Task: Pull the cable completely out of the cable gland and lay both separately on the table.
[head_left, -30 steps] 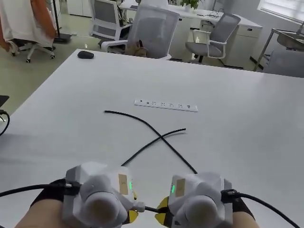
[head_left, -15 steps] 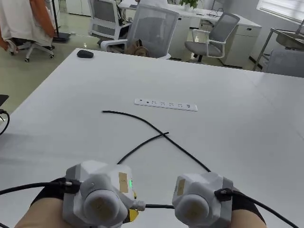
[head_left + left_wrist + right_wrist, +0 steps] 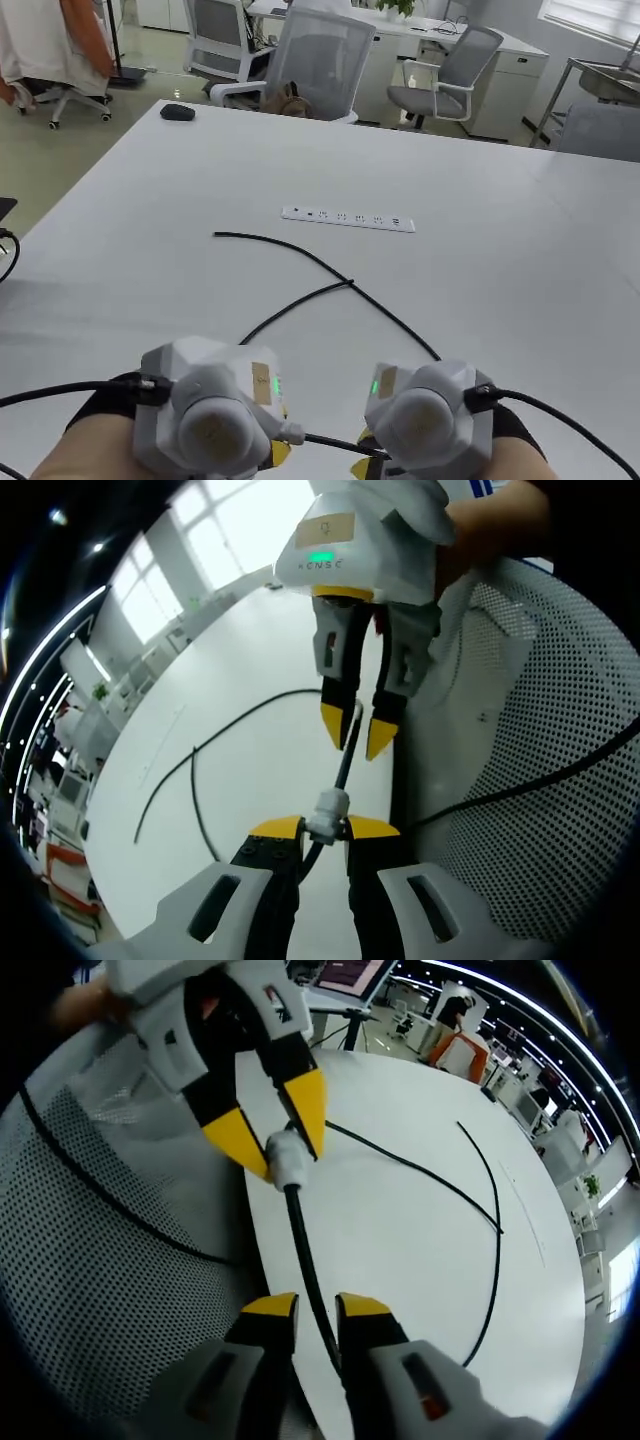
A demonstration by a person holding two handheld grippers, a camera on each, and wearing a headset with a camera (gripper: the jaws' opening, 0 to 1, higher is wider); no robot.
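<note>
The left claw (image 3: 325,828) is clamped on the cable gland (image 3: 328,818), a little white plastic piece, round with ridges. The black cable (image 3: 300,1250) comes out of it and runs between the 2 yellow tips of the right claw (image 3: 317,1308). Those tips sit close on each side of the cable, but I cannot tell if they pinch it or just hug it. Both claws hang at the near edge of the worktop (image 3: 500,260).

I think this is the pulling step. The cable is not out of the gland yet, and neither one is laid down. Next, the right claw needs a firm pinch, then a straight pull away from the gland.

The cable is thin, smooth and bendy, and 2 runs of it meet out on the worktop. The worktop is white, flat and a bit shiny. Farther off lies a long white power strip (image 3: 348,220).
</note>
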